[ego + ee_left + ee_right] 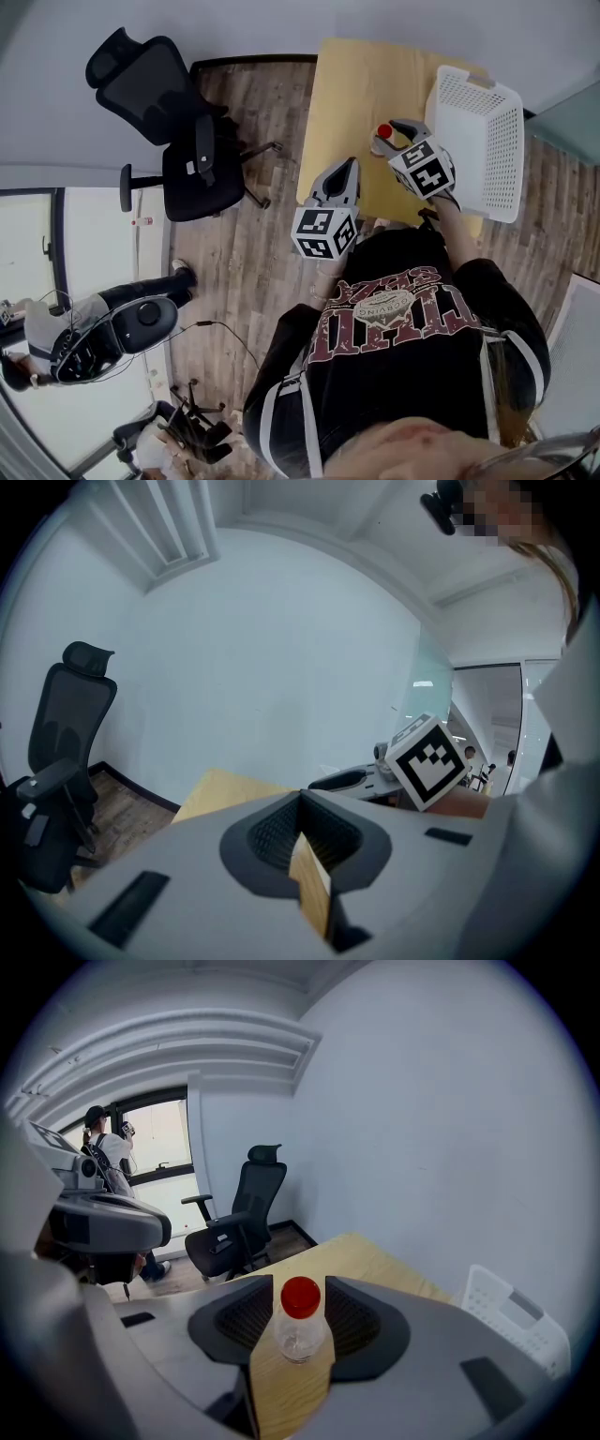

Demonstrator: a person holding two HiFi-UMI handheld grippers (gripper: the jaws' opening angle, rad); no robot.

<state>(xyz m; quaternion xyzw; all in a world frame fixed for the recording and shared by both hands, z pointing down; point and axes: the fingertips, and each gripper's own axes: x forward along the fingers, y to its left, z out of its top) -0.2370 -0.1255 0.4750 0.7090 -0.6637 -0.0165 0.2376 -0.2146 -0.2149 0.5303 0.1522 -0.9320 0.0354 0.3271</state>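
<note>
A small clear bottle with a red cap (pixel 300 1327) stands upright on the light wooden table (pixel 356 89). My right gripper (pixel 298 1340) has one jaw against each side of it, shut on the bottle (pixel 383 132) near the table's front right. My left gripper (pixel 343 171) hovers at the table's front edge, left of the right one. Its jaws are shut with nothing between them (pixel 303 808); only a thin wedge of table shows. The right gripper's marker cube (pixel 427 761) appears at the right of the left gripper view.
A white perforated basket (pixel 480 141) sits on the table's right side, close to the right gripper. A black office chair (pixel 178 141) stands on the wood floor to the left. A white and black machine (pixel 103 337) lies on the floor. A person (pixel 103 1152) stands by the window.
</note>
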